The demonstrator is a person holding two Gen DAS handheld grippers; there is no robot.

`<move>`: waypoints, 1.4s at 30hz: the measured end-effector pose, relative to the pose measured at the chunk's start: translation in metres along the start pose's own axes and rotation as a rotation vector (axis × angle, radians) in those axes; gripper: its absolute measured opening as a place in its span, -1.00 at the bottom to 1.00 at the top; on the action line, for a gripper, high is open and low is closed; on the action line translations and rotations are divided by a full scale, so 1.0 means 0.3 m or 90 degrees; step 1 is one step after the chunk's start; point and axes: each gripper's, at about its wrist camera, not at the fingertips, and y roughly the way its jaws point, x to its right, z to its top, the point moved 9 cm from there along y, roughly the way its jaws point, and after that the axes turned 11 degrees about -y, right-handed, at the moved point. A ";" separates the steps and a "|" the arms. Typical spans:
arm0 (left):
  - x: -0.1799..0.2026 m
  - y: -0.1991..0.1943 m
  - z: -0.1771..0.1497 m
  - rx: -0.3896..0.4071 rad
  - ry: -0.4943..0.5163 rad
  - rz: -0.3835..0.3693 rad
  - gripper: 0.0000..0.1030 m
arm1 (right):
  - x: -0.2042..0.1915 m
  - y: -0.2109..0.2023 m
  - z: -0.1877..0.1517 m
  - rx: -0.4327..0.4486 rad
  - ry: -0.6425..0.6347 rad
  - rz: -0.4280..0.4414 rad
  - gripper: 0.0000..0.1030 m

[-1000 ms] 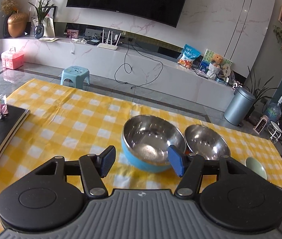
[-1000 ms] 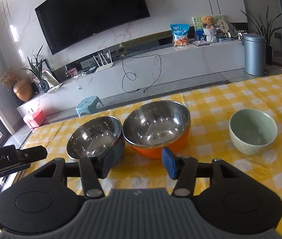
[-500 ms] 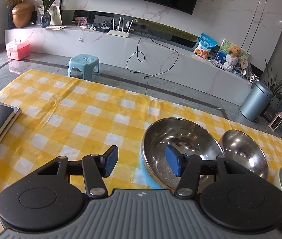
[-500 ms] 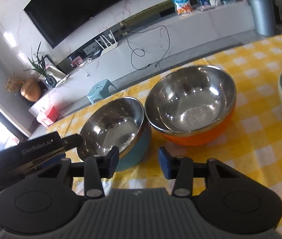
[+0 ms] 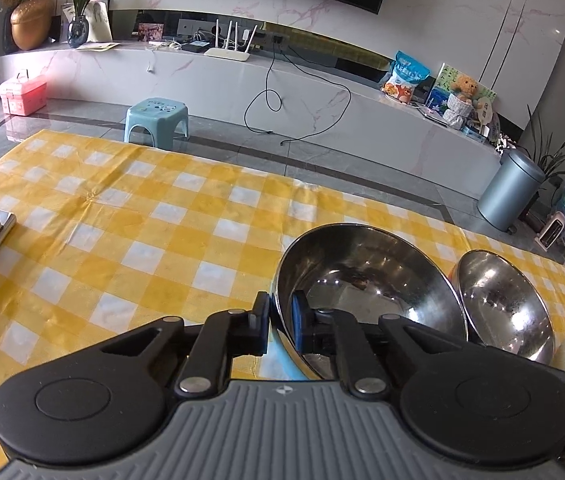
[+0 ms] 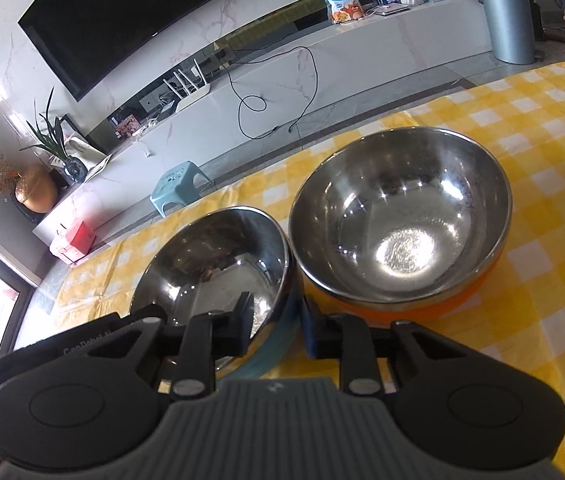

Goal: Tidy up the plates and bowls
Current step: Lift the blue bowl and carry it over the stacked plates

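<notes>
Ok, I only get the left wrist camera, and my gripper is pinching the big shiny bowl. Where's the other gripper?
Observer: The right gripper is open at that same blue bowl, with one finger inside it and the other outside its rim.
Kid: And what colour is the second shiny bowl on the outside?
Observer: Orange. In the right wrist view the orange bowl shows its orange wall along the front, under the steel rim.
</notes>
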 end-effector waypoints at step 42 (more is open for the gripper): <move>0.297 -0.546 -0.593 -0.089 0.047 -0.115 -0.67 | 0.427 -0.790 -0.342 0.012 0.024 -0.051 -0.85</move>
